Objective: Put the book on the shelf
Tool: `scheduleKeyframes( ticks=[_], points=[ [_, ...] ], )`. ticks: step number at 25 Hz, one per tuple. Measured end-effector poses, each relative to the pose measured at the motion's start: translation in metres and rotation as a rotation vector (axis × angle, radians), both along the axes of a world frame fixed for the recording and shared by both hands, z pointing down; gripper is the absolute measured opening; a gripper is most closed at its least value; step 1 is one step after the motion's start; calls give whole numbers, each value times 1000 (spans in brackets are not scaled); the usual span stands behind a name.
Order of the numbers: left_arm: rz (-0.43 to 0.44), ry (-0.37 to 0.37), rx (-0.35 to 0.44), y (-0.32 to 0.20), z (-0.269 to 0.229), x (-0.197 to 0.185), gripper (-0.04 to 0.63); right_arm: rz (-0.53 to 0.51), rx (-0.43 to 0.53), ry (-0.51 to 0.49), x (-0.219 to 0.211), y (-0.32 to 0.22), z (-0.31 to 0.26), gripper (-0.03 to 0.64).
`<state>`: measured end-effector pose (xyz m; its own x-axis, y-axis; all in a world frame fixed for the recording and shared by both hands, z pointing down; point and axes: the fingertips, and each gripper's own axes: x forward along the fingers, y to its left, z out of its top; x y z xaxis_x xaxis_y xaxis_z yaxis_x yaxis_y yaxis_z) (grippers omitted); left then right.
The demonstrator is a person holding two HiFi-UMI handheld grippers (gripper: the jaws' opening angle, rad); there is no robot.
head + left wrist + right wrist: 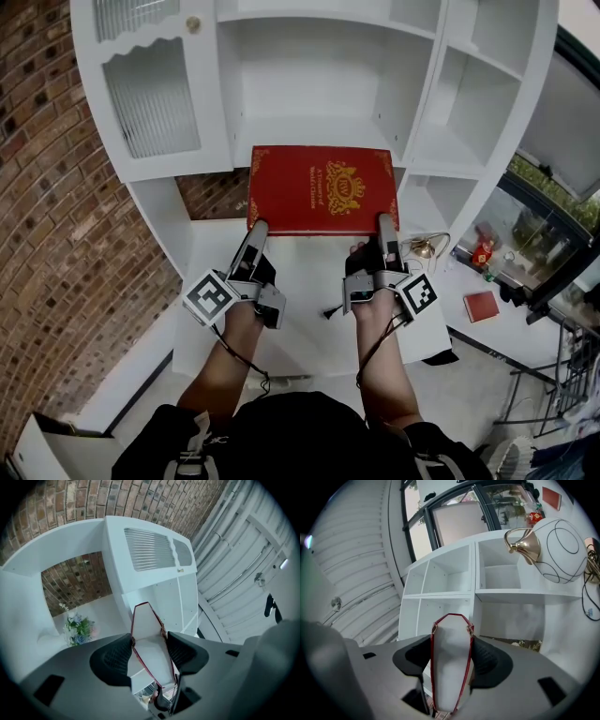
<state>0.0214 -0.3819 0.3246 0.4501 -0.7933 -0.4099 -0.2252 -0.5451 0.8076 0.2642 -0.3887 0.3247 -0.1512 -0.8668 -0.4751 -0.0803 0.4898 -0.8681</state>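
We hold the red book [322,187] level, our left hand-held gripper [258,231] and right hand-held gripper [385,225] each clamped on its near edge. It sits just before the white shelf [319,131].

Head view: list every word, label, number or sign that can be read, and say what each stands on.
Red book cover: gold lettering, too small and blurred to read.
Left gripper and right gripper cubes: black-and-white square patterns only, no words.
Small red book at the far right: no print legible.
Nothing else carries readable text.
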Motion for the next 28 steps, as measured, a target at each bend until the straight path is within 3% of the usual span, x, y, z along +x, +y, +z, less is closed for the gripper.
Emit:
scheduleKeyframes(
  ticks=[4,11,14,19,24,28],
  points=[
    [3,33,16,-11,-10,4,250,-10,-11,-12,-1,-18,-1,265],
    [-61,-54,13,-40,-3,-4,252,-9,-42,18,-5,-49,1,273],
    [-49,-34,31,-50,-8,-2,252,3,-43,36,-3,-62,2,278],
    [-83,-89,25,-68,-10,-5,255,6,-38,68,-5,-84,-10,283],
    [-94,-101,19,-85,-20,-4,255,29,-39,130,-3,-103,-22,295],
    [-156,-192,39,-95,-29,-5,255,104,-64,238,3,-114,-30,306]
  ],
)
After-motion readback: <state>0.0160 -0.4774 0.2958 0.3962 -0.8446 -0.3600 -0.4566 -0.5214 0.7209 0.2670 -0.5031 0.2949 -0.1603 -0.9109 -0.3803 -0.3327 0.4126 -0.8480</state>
